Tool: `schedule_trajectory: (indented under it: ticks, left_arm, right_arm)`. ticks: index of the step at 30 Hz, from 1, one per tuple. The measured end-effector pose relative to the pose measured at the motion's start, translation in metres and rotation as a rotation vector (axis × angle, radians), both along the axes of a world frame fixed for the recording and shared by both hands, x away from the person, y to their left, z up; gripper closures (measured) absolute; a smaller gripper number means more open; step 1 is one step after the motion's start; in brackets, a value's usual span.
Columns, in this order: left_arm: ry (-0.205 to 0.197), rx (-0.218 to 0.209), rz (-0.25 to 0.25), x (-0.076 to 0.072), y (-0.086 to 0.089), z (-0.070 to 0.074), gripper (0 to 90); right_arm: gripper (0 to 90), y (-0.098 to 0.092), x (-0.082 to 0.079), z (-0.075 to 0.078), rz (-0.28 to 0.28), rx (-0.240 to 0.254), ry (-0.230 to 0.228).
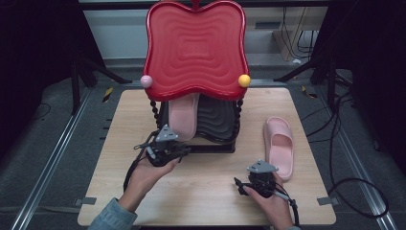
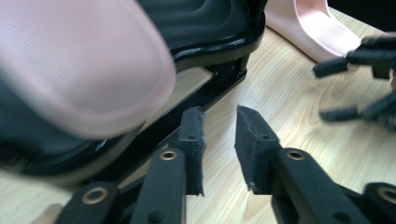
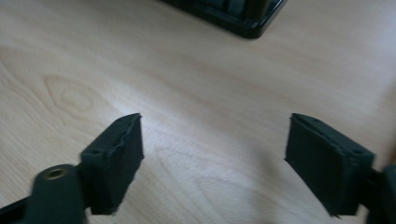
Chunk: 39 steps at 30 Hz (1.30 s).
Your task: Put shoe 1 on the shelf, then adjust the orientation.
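Note:
A pink slipper [image 1: 183, 117] [image 2: 79, 65] lies on the black lower shelf [image 1: 218, 120] [image 2: 205, 23] of a small rack, toe toward me. Its mate [image 1: 279, 143] [image 2: 308, 28] lies on the wooden table [image 1: 210, 191] to the right of the rack. My left gripper [image 1: 179, 151] [image 2: 219, 116] hovers just in front of the shelved slipper's toe, open by a narrow gap with nothing between its pads. My right gripper [image 1: 241, 186] [image 3: 215, 126] [image 2: 327, 91] hangs low over bare wood near the front right, open wide and empty, beside the loose slipper's heel.
The rack's red wavy top tray [image 1: 196, 48] overhangs the shelf, with a pink ball [image 1: 146, 81] and a yellow ball [image 1: 244, 80] at its front corners. The rack's black base [image 3: 243, 18] sits mid-table. Cables [image 1: 344, 182] and dark stands lie on the floor around.

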State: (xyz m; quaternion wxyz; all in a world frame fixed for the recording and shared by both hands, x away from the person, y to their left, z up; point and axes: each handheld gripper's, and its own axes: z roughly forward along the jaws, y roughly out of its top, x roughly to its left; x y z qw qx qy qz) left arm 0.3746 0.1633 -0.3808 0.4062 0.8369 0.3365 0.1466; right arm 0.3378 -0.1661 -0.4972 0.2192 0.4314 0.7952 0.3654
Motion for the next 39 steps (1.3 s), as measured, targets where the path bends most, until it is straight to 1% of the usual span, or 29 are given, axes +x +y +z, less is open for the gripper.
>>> schedule_trajectory:
  ticks: [1,2,4,5,7,9,10,11,12,13,15,17,18,20,22,24,25,27,29,30,32,33,35,36,37,39]
  left_arm:
    - [-0.001,0.004,0.009,-0.004,0.006,-0.002,67.4]
    - [0.003,-0.006,0.028,-0.009,0.015,-0.007,64.9]
    - [0.013,-0.022,0.045,-0.015,0.027,-0.014,60.4]
    - [0.014,-0.021,0.062,-0.018,0.034,-0.018,58.4]
    - [0.014,-0.012,0.1,-0.024,0.047,-0.027,52.2]
    - [0.025,-0.019,0.142,-0.029,0.065,-0.04,48.8]
    - [0.029,-0.01,0.161,-0.029,0.072,-0.046,45.9]
    - [0.028,0.009,0.181,-0.029,0.077,-0.051,42.3]
    - [0.021,0.042,0.224,-0.028,0.085,-0.06,38.9]
    - [0.024,0.063,0.25,-0.026,0.092,-0.067,34.9]
    - [0.036,0.069,0.291,-0.022,0.107,-0.079,29.4]
    - [0.031,0.093,0.325,-0.019,0.118,-0.085,25.1]
    - [0.021,0.104,0.357,-0.018,0.125,-0.088,23.7]
    - [0.019,0.1,0.389,-0.017,0.136,-0.093,21.2]
    - [0.011,0.087,0.416,-0.017,0.142,-0.095,19.2]
    - [-0.006,0.093,0.43,-0.018,0.145,-0.096,17.3]
    - [-0.009,0.097,0.43,-0.019,0.146,-0.097,16.1]
    - [-0.014,0.101,0.441,-0.02,0.147,-0.098,15.8]
    - [-0.01,0.102,0.443,-0.02,0.148,-0.101,15.7]
    - [-0.004,0.103,0.443,-0.02,0.148,-0.102,15.7]
    - [0.003,0.111,0.443,-0.019,0.148,-0.105,15.8]
    - [0.004,0.116,0.441,-0.019,0.147,-0.105,15.8]
    - [0.006,0.122,0.441,-0.019,0.147,-0.106,16.1]
    - [0.006,0.122,0.44,-0.019,0.147,-0.106,16.4]
    - [0.006,0.123,0.44,-0.019,0.146,-0.107,16.4]
    - [0.011,0.123,0.443,-0.019,0.146,-0.107,16.7]
  right_arm:
    - [24.7,-0.002,-0.001,0.003,-0.013,0.0,-0.018]
    - [26.7,-0.005,-0.003,0.007,-0.023,0.001,-0.035]
    - [30.5,-0.01,-0.006,0.014,-0.05,0.016,-0.063]
    - [32.1,-0.013,-0.007,0.018,-0.063,0.024,-0.079]
    - [34.9,-0.018,-0.009,0.024,-0.086,0.023,-0.112]
    - [37.9,-0.022,-0.01,0.03,-0.111,0.022,-0.143]
    - [38.6,-0.023,-0.01,0.033,-0.121,0.021,-0.153]
    - [39.6,-0.025,-0.01,0.035,-0.127,0.012,-0.164]
    - [40.4,-0.026,-0.009,0.036,-0.132,0.004,-0.167]
    - [40.9,-0.028,-0.007,0.038,-0.144,-0.003,-0.163]
    - [41.5,-0.035,-0.004,0.041,-0.163,-0.009,-0.155]
    - [42.0,-0.043,0.001,0.045,-0.184,-0.017,-0.151]
    - [42.5,-0.047,0.003,0.047,-0.195,-0.026,-0.153]
    - [45.0,-0.06,0.008,0.053,-0.237,-0.041,-0.162]
    - [45.5,-0.074,0.014,0.057,-0.282,-0.057,-0.159]
    - [47.7,-0.089,0.022,0.058,-0.328,-0.072,-0.153]
    - [48.1,-0.097,0.027,0.056,-0.36,-0.077,-0.144]
    - [49.0,-0.107,0.033,0.055,-0.388,-0.079,-0.127]
    - [50.5,-0.116,0.039,0.052,-0.417,-0.08,-0.113]
    - [50.9,-0.12,0.042,0.05,-0.427,-0.086,-0.109]
    - [51.0,-0.126,0.047,0.046,-0.445,-0.085,-0.092]
    - [51.0,-0.128,0.05,0.043,-0.451,-0.095,-0.082]
    - [50.4,-0.131,0.056,0.039,-0.454,-0.109,-0.065]
    - [50.8,-0.131,0.059,0.037,-0.455,-0.107,-0.06]
    - [52.1,-0.131,0.061,0.036,-0.451,-0.102,-0.059]
    - [54.1,-0.13,0.069,0.033,-0.444,-0.114,-0.063]
